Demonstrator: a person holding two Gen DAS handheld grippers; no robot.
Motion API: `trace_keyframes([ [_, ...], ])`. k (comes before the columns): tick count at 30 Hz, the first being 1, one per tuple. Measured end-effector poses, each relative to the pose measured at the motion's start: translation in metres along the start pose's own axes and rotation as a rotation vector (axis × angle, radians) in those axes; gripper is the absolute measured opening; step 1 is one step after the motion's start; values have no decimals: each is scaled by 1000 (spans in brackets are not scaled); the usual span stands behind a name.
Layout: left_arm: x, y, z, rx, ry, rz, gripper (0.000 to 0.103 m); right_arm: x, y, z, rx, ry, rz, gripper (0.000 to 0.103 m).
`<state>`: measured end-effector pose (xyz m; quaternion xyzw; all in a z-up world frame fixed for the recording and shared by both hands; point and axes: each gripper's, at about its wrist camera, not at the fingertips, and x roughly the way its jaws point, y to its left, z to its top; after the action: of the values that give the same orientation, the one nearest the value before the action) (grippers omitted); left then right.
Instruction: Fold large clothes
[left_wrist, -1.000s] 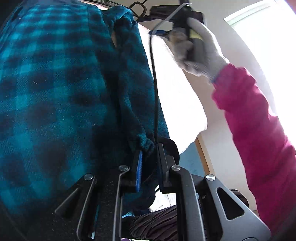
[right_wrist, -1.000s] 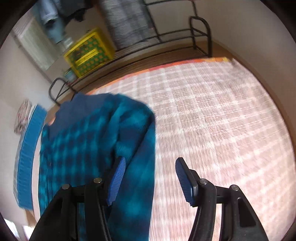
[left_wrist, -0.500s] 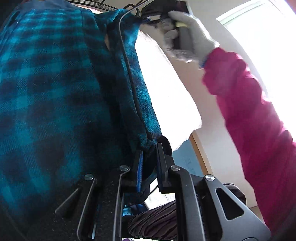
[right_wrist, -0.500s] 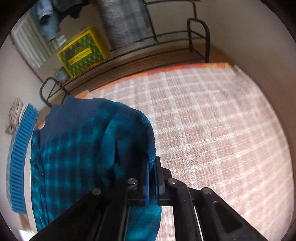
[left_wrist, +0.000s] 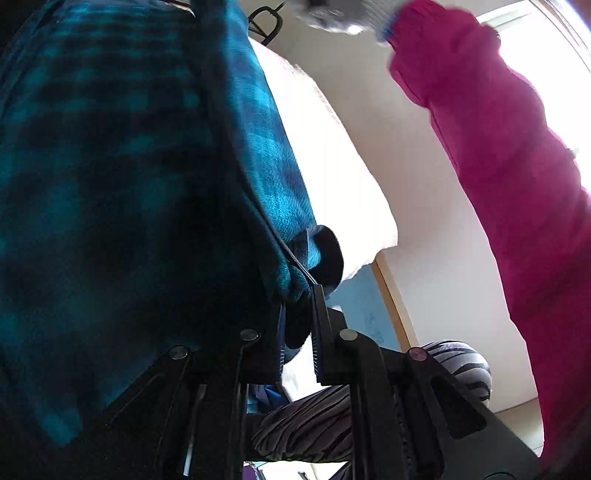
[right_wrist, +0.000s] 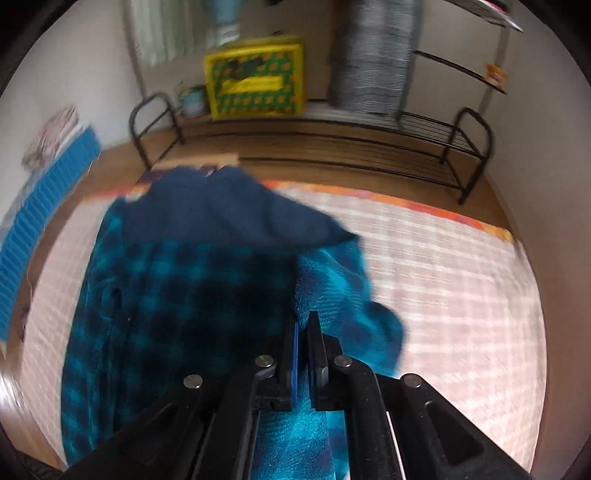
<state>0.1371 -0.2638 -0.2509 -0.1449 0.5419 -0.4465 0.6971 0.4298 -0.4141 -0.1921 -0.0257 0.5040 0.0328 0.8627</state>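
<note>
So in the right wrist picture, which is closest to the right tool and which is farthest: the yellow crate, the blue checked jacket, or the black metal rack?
1. Blue checked jacket: pinched in the right tool.
2. Black metal rack: beyond the pink rug, across the floor.
3. Yellow crate: behind the rack's left part, by the wall.

Left gripper (left_wrist: 297, 310): black plastic fingers, blue ribbed pads, round silver screws on the linkage arms, slotted cut-outs at 5 o'clock. Thin black cable (left_wrist: 291, 254) runs up from the fingertips toward 11 o'clock. Right gripper (right_wrist: 302, 343): same build — black arms, blue pads, silver screws. Person: magenta fleece sleeve (left_wrist: 517, 177) at 2 o'clock, white knit glove (left_wrist: 343, 14) with blue cuff trim, zebra-striped grey-black trousers (left_wrist: 332, 417) at 6 o'clock.
</note>
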Motion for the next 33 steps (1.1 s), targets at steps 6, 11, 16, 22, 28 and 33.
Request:
trace_keyframes([
  [6,12,9,1,-25,24,-8,9,74,50,-6,-119,98,-47,2],
  [11,16,7,2,-26,31,-10,10,92,44,-15,-65,125,24,17],
  [16,3,7,2,-20,36,5,19,31,15,-16,-4,41,94,29],
  [22,-24,-8,-13,21,4,28,28,-80,-22,-41,59,-92,154,29],
  [28,-49,-6,-24,-28,-30,43,28,-175,-44,-107,87,-158,175,29],
  [33,-63,12,-20,-90,-63,65,28,-213,-51,-187,112,-126,173,29],
])
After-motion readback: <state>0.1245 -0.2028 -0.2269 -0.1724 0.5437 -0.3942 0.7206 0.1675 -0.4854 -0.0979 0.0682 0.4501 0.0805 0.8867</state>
